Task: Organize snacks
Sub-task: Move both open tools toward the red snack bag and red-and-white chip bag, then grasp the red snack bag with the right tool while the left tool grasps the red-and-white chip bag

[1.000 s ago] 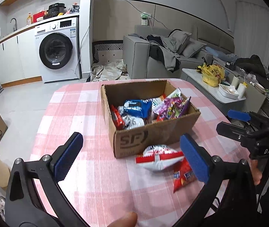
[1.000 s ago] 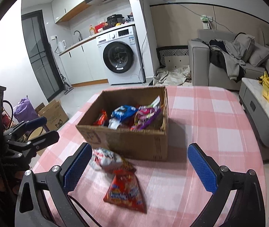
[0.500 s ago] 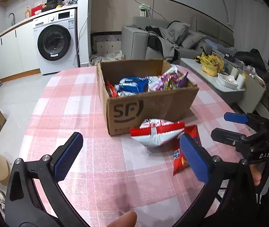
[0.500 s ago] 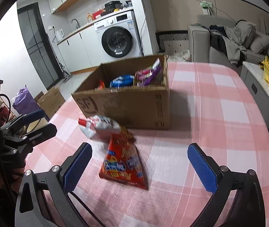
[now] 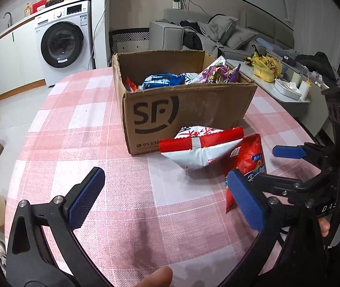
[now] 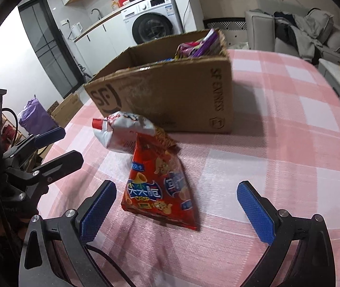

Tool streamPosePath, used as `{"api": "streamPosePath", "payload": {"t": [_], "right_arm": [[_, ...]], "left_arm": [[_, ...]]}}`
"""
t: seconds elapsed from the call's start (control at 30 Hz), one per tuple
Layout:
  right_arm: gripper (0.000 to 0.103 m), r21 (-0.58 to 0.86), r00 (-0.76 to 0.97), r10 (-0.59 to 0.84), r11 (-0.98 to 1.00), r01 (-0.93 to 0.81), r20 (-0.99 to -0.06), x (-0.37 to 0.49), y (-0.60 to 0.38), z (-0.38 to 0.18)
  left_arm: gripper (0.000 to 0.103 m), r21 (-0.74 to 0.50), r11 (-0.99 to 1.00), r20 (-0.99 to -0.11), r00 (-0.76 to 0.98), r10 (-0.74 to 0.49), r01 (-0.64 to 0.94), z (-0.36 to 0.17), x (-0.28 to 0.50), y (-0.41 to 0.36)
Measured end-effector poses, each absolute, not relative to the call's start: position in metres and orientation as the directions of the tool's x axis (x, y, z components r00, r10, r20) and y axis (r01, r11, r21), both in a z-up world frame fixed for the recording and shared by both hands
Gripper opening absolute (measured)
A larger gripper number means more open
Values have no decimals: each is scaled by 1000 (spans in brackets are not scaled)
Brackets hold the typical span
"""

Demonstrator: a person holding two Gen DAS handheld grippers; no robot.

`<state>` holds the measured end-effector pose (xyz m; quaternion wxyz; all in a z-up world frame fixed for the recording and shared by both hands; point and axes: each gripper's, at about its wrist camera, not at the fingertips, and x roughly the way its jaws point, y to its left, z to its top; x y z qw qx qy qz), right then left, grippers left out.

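A cardboard box (image 5: 184,112) (image 6: 174,95) with several snack packs inside stands on the pink checked tablecloth (image 5: 98,143). In front of it lie a white-and-red snack bag (image 5: 201,148) (image 6: 122,131) and a red chip bag (image 5: 246,165) (image 6: 160,186), the white one overlapping the red one's far end. My left gripper (image 5: 165,201) is open and empty, low over the cloth, short of the white bag. My right gripper (image 6: 177,210) is open and empty, its fingers either side of the red bag's near end. Each gripper shows in the other's view, the right one (image 5: 287,165) and the left one (image 6: 55,146).
A washing machine (image 5: 62,43) and counter stand at the back left. A grey sofa (image 5: 217,33) with clothes and a low table (image 5: 277,86) with a yellow bag are at the back right. Cardboard boxes (image 6: 67,107) sit on the floor beside the table.
Both grippers have dropped lower and moved in toward the two bags in front of the box. Both stay open. The bags and the box have not moved.
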<state>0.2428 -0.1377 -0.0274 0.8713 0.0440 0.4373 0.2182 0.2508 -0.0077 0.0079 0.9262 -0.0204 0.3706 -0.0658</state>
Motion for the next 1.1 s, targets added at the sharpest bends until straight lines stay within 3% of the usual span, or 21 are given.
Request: {"api": "streamPosePath", "payload": {"t": [0.43,0.63,0.83,1.1], "right_arm": [[101,204,504,381,906,-370,-775,262,-117,-45],[87,198,497,390,897,-395,-775,262,-111,-46],[65,221,508,404,897,-383,-761,261,-125,-44],[50,264,515,438,887,-378,-737,261,-140,-43]], "left_arm": [[102,-85,993,-699,705,-119,84,-3,254,-1],[102,-95,991,-703,699,-133,94,-6,260,-6],[102,-104,989,-705,693,-149,107,-10,265,-12],[102,-118,986,-712,682,-168,120,-16,275,-22]]}}
